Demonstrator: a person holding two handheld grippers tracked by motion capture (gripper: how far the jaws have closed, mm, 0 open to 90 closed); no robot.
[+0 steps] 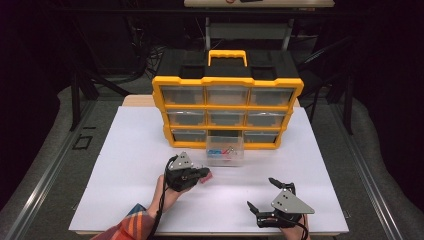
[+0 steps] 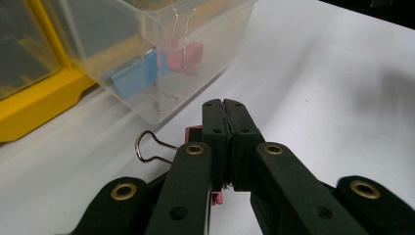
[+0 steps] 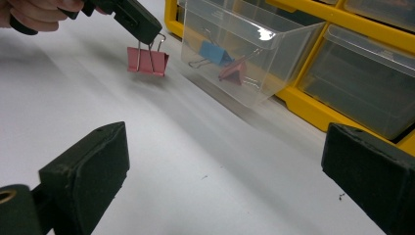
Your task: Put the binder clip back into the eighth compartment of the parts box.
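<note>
A pink binder clip point(image 1: 206, 176) hangs above the white sheet, and my left gripper point(image 1: 202, 175) is shut on one of its wire handles. In the right gripper view the clip point(image 3: 148, 61) dangles from the left gripper point(image 3: 142, 27) just off the surface. The left gripper view shows the jaws pressed together point(image 2: 226, 105), the clip's pink body point(image 2: 193, 131) behind them and its free wire loop point(image 2: 149, 147) sticking out. A clear drawer point(image 1: 225, 148) stands pulled out ahead, holding a blue clip point(image 3: 211, 53) and a pink clip point(image 3: 235, 71). My right gripper point(image 1: 261, 193) rests open at the front right.
A yellow organizer point(image 1: 227, 107) with rows of clear drawers and a black top stands at the back of the white sheet point(image 1: 125, 145). The pulled-out drawer sits at its bottom middle slot. A person's hand point(image 1: 167, 192) holds the left gripper.
</note>
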